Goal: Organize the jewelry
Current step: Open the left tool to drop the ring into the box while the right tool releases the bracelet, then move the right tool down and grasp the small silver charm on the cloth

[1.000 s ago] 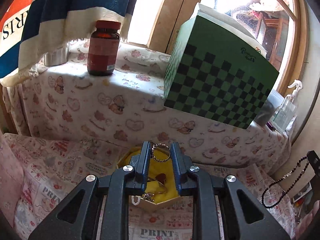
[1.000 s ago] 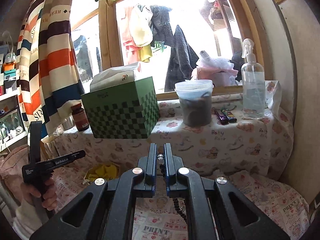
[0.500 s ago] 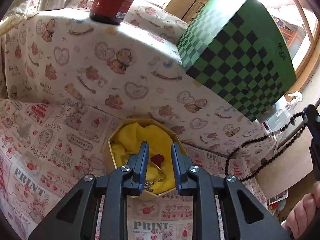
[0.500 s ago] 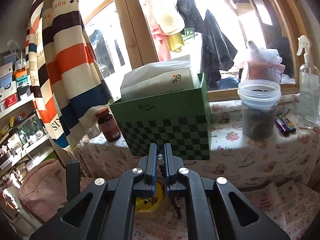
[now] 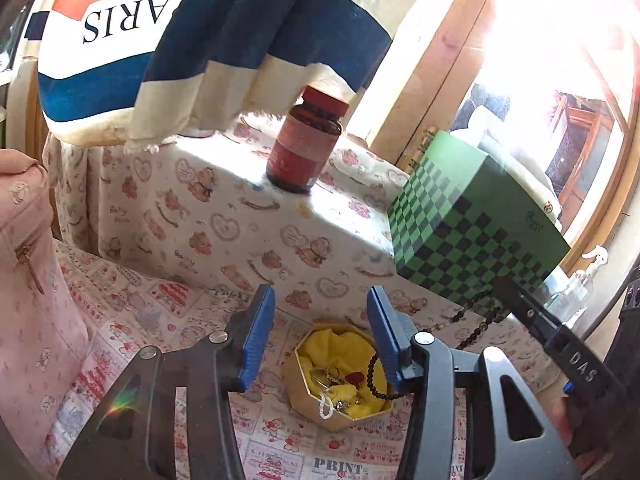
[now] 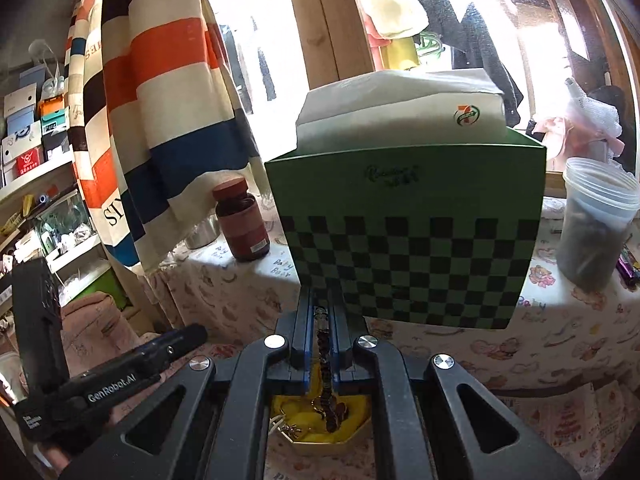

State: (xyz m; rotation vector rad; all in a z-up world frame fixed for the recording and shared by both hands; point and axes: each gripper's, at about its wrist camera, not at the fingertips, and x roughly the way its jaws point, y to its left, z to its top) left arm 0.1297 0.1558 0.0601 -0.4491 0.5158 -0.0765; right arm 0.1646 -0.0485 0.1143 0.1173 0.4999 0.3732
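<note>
An octagonal jewelry box with yellow lining sits on the printed cloth. In it lie silver pieces, a red heart charm and a white cord loop. My left gripper hovers behind and above the box, its jaws opening with nothing between them. My right gripper is shut on a black bead necklace. The necklace hangs from the right gripper's tip, and its lower end drapes into the box.
A green checkered box and a brown bottle stand on the raised cloth-covered ledge behind. A striped curtain hangs at upper left, a pink bag sits at left, and a plastic tub stands at right.
My left gripper let go of the ring, which is gone from its jaws, then drew back and opened wider. My right gripper carried the bead necklace leftward until it hangs over the box.
</note>
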